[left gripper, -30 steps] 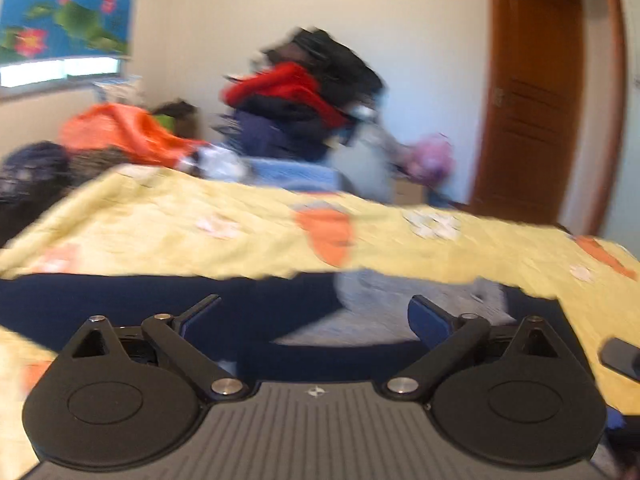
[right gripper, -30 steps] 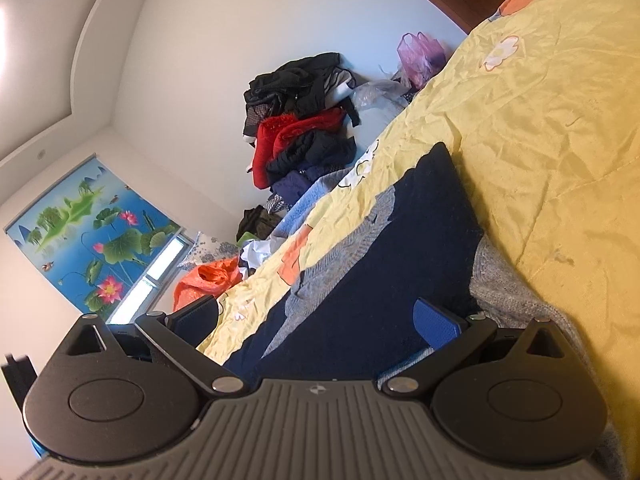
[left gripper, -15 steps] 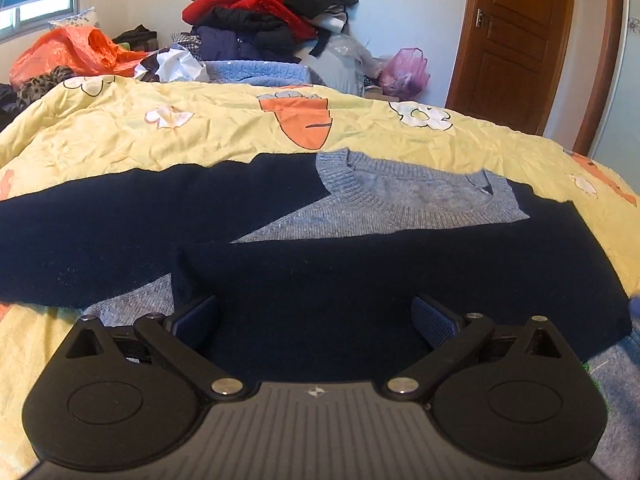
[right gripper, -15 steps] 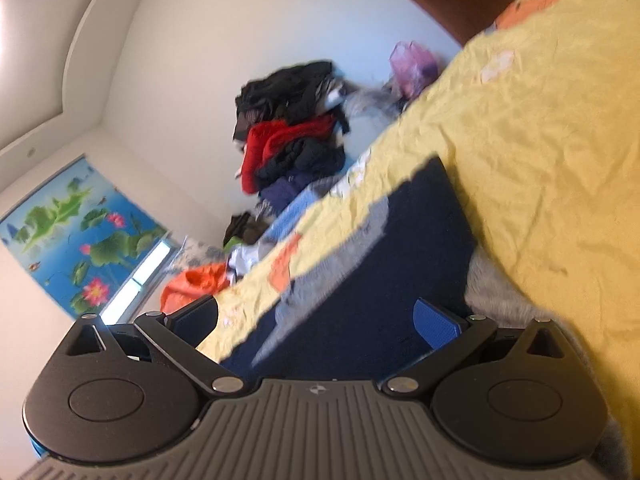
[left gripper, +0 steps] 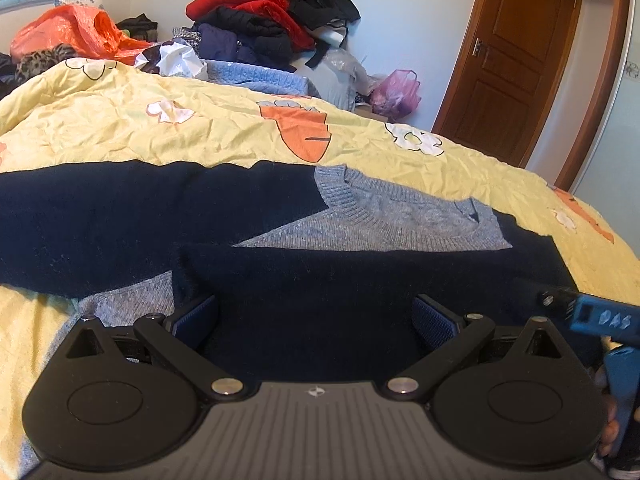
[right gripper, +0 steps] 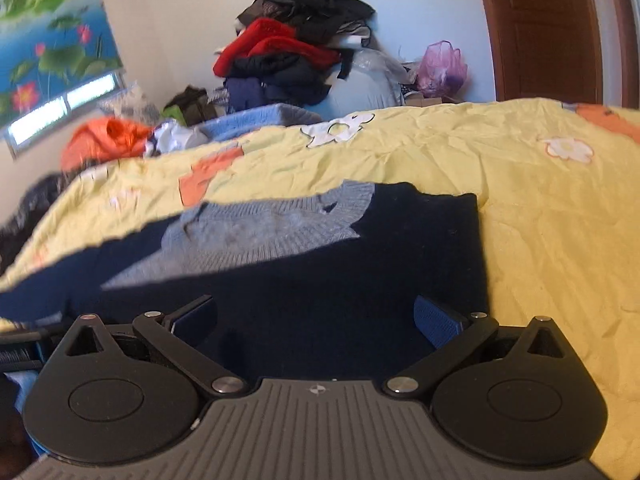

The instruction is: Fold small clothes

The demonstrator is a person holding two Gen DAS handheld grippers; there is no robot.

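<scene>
sweater (left gripper: pixel 360 220) lies flat on the yellow quilt (left gripper: pixel 200 128) just ahead of both tongs, its navy fold now covering the lower part below the grey collar. left tongs (left gripper: pixel 316 316) and right tongs (right gripper: pixel 316 316) both stand wide, gripping nothing. 1 second ago the right tongs pointed up at the ceiling; they have since levelled toward the cloth, so 1 fold looks finished and another likely comes next.

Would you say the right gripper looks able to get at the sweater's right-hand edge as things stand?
Probably yes. The right gripper is open just above the navy and grey sweater, whose right edge lies flat on the yellow quilt with nothing lying between.
</scene>
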